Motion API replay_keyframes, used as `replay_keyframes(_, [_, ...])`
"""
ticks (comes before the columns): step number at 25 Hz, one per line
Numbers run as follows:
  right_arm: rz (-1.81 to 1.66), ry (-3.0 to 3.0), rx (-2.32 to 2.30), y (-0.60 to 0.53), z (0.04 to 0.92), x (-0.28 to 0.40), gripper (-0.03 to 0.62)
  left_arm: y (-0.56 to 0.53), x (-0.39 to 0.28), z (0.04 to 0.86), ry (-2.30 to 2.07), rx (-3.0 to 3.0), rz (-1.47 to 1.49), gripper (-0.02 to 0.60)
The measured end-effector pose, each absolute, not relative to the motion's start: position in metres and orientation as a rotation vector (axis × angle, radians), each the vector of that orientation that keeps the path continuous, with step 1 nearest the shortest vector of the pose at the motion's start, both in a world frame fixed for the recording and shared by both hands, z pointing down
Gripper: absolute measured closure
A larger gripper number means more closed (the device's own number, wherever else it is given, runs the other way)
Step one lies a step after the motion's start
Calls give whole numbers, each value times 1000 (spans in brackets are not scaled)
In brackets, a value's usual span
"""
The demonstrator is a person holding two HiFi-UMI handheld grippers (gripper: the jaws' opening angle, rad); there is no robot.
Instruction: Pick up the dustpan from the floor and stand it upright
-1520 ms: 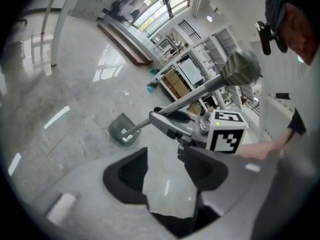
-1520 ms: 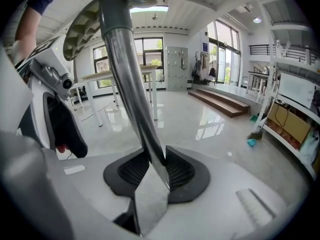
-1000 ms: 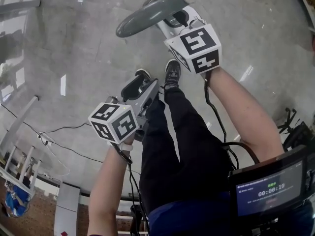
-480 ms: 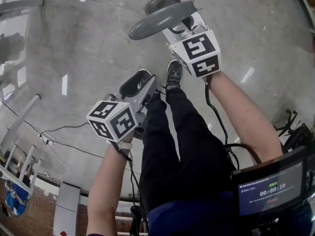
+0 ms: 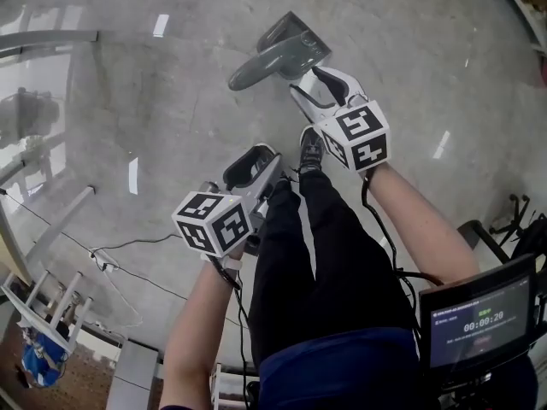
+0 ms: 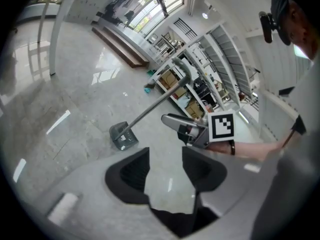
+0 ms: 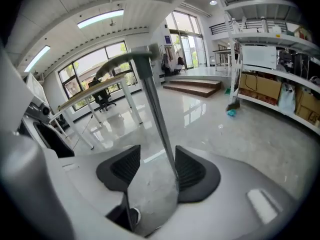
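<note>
The grey dustpan [image 5: 293,36] rests with its pan on the floor and its long handle [image 5: 256,67] rising towards me; it looks upright on its own [image 6: 123,135]. My right gripper [image 5: 316,82] is just behind the handle, and its jaws have just been opening. They stand wide open. In the right gripper view the handle pole [image 7: 156,115] runs through the gap of my right gripper [image 7: 157,169], close by the right pad, with no pad pressing on it. My left gripper [image 5: 249,162] hangs lower left, open and empty [image 6: 165,166].
My legs and shoes [image 5: 309,148] are directly below the grippers. White table legs [image 5: 60,216] and a floor cable [image 5: 128,246] lie at the left. Storage shelves [image 7: 270,84] and low steps [image 7: 192,86] stand further off. A screen [image 5: 479,314] sits at lower right.
The right gripper, closed on the dustpan handle before, has opened and drawn back towards me. The dustpan now stands apart from it. The left gripper has risen a little.
</note>
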State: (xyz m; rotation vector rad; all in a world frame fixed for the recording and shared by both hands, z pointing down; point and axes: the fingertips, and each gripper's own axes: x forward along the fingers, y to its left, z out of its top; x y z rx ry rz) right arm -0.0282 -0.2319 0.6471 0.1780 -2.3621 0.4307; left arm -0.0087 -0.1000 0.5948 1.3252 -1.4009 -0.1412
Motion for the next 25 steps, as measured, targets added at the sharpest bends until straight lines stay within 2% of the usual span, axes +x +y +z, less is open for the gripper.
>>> replay_keyframes(2, [497, -2373, 203, -228, 625, -18, 390, -99, -8, 576, -1399, 1343, -132, 379])
replay_keyframes(4, [565, -2395, 230, -223, 596, -10, 471, -99, -10, 554, -1400, 1367, -129, 379])
replay_keyframes(8, [614, -2396, 228, -204, 543, 10, 563, -92, -12, 508, -1391, 1381, -138, 388])
replay_keyframes(11, [617, -2396, 196, -202, 521, 25, 580, -94, -5, 493, -1365, 1394, -145, 427])
replay_keyframes(17, [633, -2392, 240, -194, 453, 35, 583, -86, 4, 439, -1324, 1511, -125, 581])
replay_keyframes(25, [555, -2480, 224, -143, 357, 32, 583, -58, 2, 380, -1361, 1660, -19, 581])
